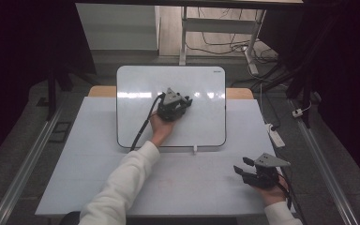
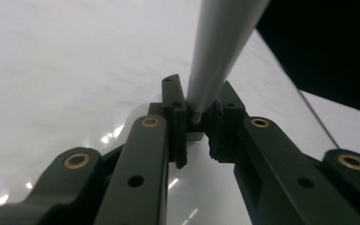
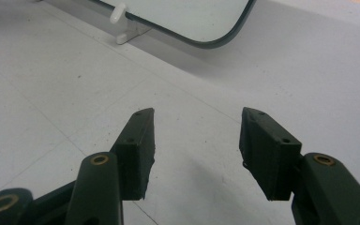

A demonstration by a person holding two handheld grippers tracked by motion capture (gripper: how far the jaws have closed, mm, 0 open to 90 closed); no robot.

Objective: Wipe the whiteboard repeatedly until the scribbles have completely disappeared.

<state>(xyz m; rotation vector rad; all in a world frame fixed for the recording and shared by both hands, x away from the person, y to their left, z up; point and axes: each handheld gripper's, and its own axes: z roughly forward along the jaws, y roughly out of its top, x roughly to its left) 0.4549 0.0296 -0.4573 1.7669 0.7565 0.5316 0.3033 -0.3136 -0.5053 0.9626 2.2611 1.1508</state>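
Two black jaws of the left gripper [image 2: 198, 124] pinch a smooth grey pen [image 2: 218, 51], tip hidden, over a glossy rounded whiteboard [image 1: 136, 89]; the right gripper [image 3: 197, 150] stands spread.

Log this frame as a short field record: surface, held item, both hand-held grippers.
surface: white rounded-corner whiteboard lying flat on the pale table
held item: slim grey pen-like rod, tip between the jaws, over the board
left hand-held gripper: shut on the rod, above the board's middle
right hand-held gripper: open, nothing between its jaws, over the table near the board's lower right corner
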